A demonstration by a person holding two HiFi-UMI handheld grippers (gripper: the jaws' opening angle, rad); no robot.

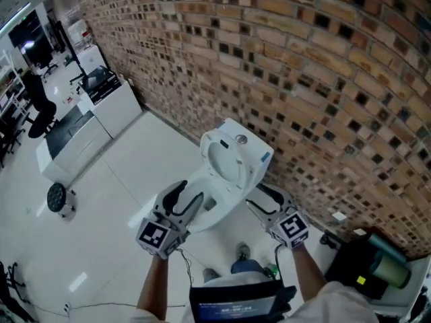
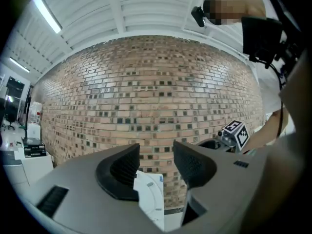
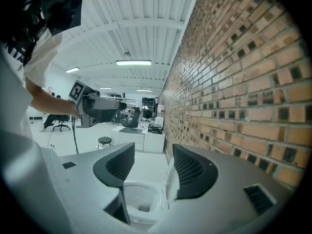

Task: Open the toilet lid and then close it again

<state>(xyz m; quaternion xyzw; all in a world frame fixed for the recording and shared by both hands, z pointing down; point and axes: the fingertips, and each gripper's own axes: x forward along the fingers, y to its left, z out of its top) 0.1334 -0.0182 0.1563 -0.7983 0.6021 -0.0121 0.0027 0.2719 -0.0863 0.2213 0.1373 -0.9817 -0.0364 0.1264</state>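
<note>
The left tongs are nearest, with jaws apart and only air between the pads. The right tongs are the same, open and empty, so nothing has hold of anything. Just beyond them is the toilet, with its bowl uncovered. The lid stands upright against the tank, so the opening half looks done and the closing half is left. The main risk is a slam: nudged past its balance point with nothing clamped on it, the lid would likely fall and bang down on the bowl. A grip brings its own trouble, since the lid's edge looks thin and glossy. Pads closing on it at a slant could slide off partway down, with the same result. The right tongs also work close to the brick wall, and a wide swing there might scrape it. Reaching in too deep could knock the tank instead of catching the lid's edge.
</note>
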